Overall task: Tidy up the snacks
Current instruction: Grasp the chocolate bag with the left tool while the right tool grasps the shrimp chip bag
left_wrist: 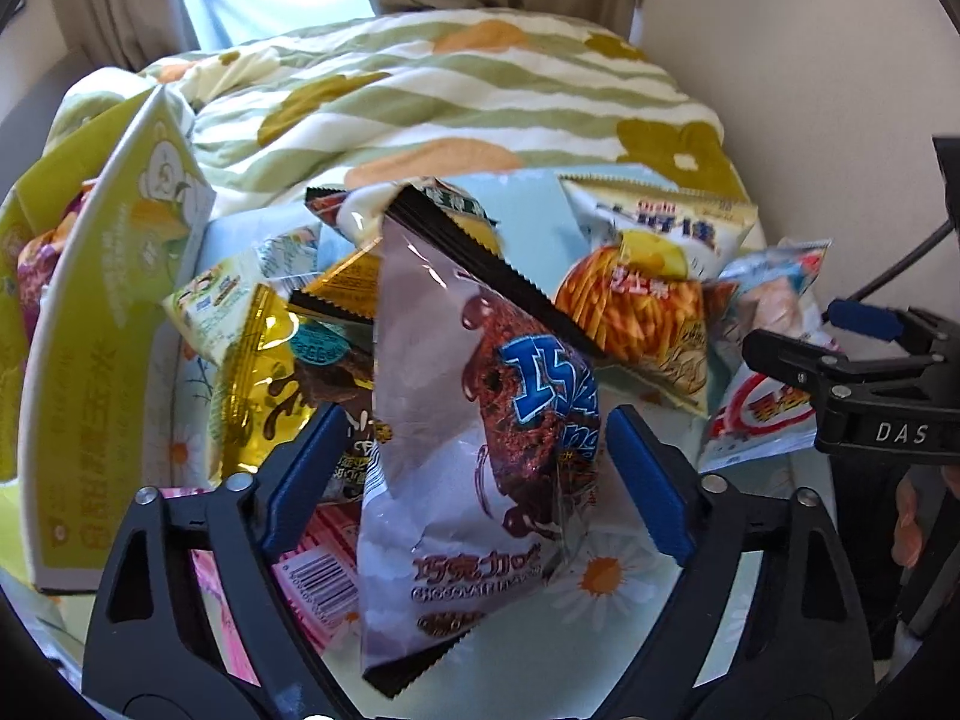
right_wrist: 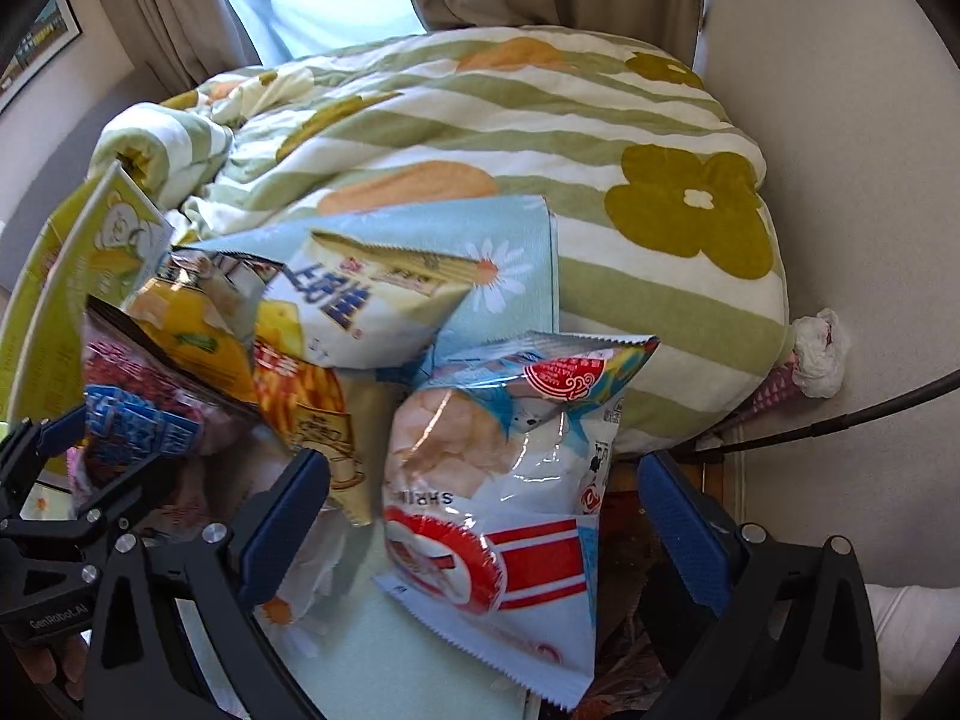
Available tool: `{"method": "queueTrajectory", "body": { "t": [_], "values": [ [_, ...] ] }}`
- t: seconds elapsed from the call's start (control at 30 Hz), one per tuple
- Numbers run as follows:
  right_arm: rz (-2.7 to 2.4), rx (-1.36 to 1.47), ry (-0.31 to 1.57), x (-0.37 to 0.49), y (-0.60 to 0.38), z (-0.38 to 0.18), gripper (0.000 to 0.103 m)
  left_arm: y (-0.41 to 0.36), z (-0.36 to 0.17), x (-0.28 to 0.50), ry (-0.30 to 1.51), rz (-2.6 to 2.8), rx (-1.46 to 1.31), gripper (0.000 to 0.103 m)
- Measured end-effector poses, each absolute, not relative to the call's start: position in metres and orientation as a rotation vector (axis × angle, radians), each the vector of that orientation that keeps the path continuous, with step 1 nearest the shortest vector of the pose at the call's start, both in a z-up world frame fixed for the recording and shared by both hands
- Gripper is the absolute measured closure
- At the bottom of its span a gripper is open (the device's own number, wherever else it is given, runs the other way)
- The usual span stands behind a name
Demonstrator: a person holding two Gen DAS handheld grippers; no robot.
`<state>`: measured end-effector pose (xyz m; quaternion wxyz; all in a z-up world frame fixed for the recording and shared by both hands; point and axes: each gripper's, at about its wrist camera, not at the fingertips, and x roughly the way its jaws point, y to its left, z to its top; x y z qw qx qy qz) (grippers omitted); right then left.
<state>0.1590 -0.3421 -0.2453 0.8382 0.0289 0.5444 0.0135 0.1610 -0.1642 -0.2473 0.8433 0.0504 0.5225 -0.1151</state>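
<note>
The left gripper (left_wrist: pixel 480 456) points steeply down with its blue fingers (left_wrist: pixel 303 480) spread on either side of a silver chocolate snack bag (left_wrist: pixel 480 432); the pads stand apart from the bag, so nothing is clamped. That bag leans on a gold packet (left_wrist: pixel 264 372) in the snack pile on a daisy-print cloth (left_wrist: pixel 600 576), beside a yellow-green carton (left_wrist: pixel 102 360). The right gripper (right_wrist: pixel 480 516) hangs over a blue-and-white shrimp chip bag (right_wrist: pixel 498 480), its fingers (right_wrist: pixel 288 516) released wide, clear of the bag. A cheese stick bag (right_wrist: pixel 336 324) lies just behind it, with a striped floral quilt (right_wrist: pixel 540 138) on the bed beyond
</note>
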Motion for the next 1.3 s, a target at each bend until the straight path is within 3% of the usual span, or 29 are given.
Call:
{"method": "queueTrajectory", "body": {
  "t": [0.13, 0.53, 1.07, 1.3],
  "values": [
    [0.034, 0.047, 1.168, 0.162, -0.341, -0.253, 0.001, -0.167, -0.252, 0.165, 1.114, -0.243, 0.123, 0.031],
    [0.044, 0.021, 1.201, 0.173, -0.336, -0.27, 0.003, -0.173, -0.249, 0.168, 1.115, -0.261, 0.149, 0.045],
    [0.063, 0.031, 1.224, 0.168, -0.335, -0.274, 0.047, -0.178, -0.236, 0.16, 1.095, -0.255, 0.153, 0.05],
    [0.065, 0.054, 1.207, 0.156, -0.337, -0.261, 0.048, -0.177, -0.217, 0.15, 1.063, -0.253, 0.157, 0.05]
  ]
}}
